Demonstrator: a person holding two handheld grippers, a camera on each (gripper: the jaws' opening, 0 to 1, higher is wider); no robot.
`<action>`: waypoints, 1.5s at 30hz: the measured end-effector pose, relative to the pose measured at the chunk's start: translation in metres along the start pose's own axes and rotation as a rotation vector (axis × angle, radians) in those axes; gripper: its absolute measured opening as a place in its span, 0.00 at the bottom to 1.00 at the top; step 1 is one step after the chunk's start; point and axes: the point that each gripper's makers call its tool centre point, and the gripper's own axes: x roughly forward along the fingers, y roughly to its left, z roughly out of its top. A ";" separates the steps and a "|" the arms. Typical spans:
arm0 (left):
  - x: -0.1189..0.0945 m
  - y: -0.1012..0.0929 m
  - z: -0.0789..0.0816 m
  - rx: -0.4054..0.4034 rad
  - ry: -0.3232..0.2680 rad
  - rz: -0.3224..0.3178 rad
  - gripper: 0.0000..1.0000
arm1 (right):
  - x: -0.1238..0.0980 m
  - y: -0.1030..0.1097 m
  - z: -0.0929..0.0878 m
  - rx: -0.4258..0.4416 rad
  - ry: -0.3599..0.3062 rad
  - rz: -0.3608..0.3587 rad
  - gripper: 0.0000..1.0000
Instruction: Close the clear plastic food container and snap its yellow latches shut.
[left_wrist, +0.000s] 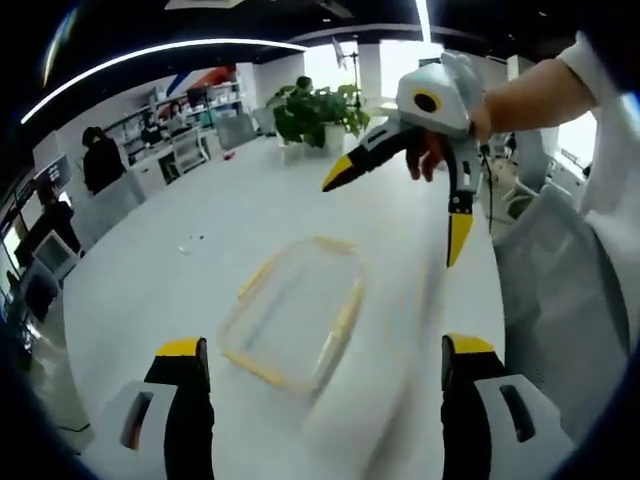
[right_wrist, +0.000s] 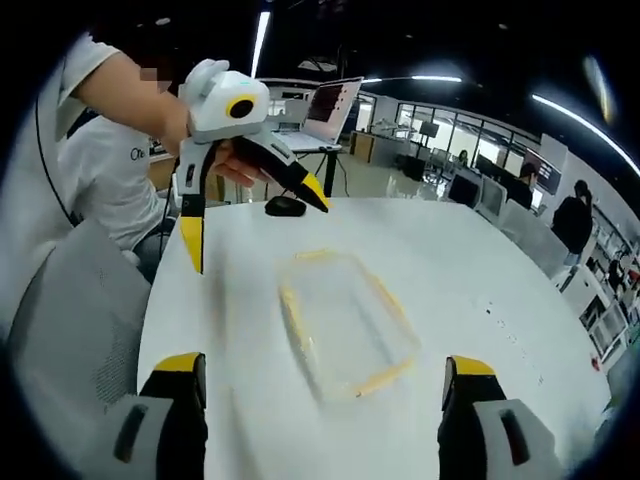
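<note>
Container: clear plastic food container (left_wrist: 295, 318) with yellow latches (left_wrist: 343, 318) along its edges, lying flat on the white counter (left_wrist: 170, 290); it is blurred in both views, so whether the lid is seated or the latches are snapped cannot be told.
Container position, left gripper view: between and ahead of that view's own two jaws, touching neither.
Container position, right gripper view: same container (right_wrist: 345, 322) in the middle of the counter (right_wrist: 480, 270), ahead of the jaws and apart from them.
Left gripper: left gripper (left_wrist: 325, 350) with jaws spread wide, yellow tips at either side of the bottom of its view, holding nothing.
Left gripper, seen from the right gripper view: left gripper (right_wrist: 255, 225) held by a hand (right_wrist: 235, 162) above the counter, beyond the container; jaws spread wide, clear of the surface.
Right gripper: right gripper (right_wrist: 325, 365) with jaws spread wide, holding nothing.
Right gripper, seen from the left gripper view: right gripper (left_wrist: 398, 218) held up above the counter's far side, jaws spread wide, container below and apart from it.
Surroundings: potted plant (left_wrist: 318, 112) at the far end of the counter; grey chair (left_wrist: 560, 300) beside the counter; laptop (right_wrist: 325, 112) on a table behind; dark mouse-like object (right_wrist: 285, 206) at the counter's edge.
Operator: person in a white shirt (right_wrist: 100, 180) at the counter's edge.
</note>
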 end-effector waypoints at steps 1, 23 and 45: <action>-0.002 -0.002 0.002 -0.001 -0.007 0.003 0.95 | -0.003 0.004 -0.002 -0.002 0.004 0.000 0.99; -0.030 -0.045 -0.002 -0.024 -0.041 0.027 0.99 | -0.051 0.039 -0.014 0.049 -0.034 -0.036 0.99; -0.047 -0.096 -0.032 -0.147 -0.074 0.068 0.99 | -0.066 0.090 -0.024 0.156 -0.096 -0.031 0.99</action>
